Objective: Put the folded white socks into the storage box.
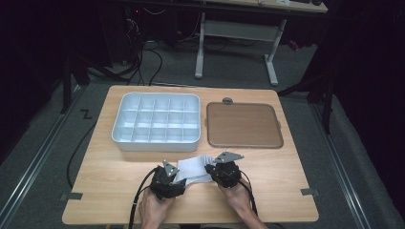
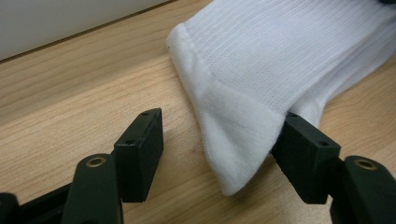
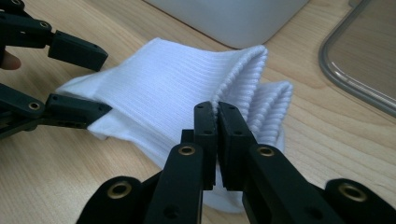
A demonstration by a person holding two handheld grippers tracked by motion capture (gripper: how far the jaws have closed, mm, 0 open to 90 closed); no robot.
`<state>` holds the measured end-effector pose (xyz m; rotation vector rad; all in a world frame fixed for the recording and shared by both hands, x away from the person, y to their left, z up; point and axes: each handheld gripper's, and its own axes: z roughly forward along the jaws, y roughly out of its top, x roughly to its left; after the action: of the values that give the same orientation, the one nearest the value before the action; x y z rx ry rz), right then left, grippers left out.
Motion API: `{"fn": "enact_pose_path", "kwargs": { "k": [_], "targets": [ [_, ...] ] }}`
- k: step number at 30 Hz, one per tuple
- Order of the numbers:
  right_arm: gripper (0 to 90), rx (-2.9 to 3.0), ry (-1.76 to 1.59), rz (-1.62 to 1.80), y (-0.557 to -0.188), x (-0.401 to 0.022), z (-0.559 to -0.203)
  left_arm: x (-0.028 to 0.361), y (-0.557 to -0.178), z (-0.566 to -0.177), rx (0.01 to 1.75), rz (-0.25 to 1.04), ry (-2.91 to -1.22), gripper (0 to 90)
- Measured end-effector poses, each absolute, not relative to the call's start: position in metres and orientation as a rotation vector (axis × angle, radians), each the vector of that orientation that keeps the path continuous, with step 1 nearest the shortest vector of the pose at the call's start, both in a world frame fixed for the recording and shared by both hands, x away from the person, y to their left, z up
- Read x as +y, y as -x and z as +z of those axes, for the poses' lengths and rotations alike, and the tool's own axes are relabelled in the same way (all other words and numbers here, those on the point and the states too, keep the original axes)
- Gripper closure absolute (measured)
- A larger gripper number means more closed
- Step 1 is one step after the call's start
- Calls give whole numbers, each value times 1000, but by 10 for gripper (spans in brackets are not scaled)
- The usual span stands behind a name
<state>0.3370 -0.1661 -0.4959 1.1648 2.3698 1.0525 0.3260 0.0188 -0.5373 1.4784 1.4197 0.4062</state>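
A white ribbed sock (image 1: 193, 168) lies flat on the wooden table (image 1: 277, 191) near its front edge, between my two grippers. My left gripper (image 1: 178, 178) stands open around the sock's smooth end (image 2: 233, 140): one jaw rests against the fabric, the other stands apart on bare wood. In its own view the left gripper (image 2: 220, 123) has a wide gap. My right gripper (image 3: 216, 109) is shut on the edge of the sock's ribbed cuff (image 3: 243, 70). The right gripper view also shows the left gripper (image 3: 102, 81) at the sock's far end.
A white tray with several compartments (image 1: 157, 145) stands just beyond the sock, and its wall (image 3: 233, 18) is close to the cuff. A brown flat lid with a grey rim (image 1: 243, 125) lies to the tray's right. Bare wood runs along both sides.
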Motion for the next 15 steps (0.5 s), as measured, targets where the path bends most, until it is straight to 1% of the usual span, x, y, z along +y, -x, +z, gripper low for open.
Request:
{"fn": "enact_pose_path", "kwargs": {
  "k": [7, 15],
  "targets": [
    [872, 2357, -1200, 1048, -334, -176, -496, 18, -326, -537, 1428, 412, -1480, 365],
    [870, 2358, -1249, 1032, -334, -183, -512, 19, -327, -536, 1429, 403, -1483, 367]
  ]
}}
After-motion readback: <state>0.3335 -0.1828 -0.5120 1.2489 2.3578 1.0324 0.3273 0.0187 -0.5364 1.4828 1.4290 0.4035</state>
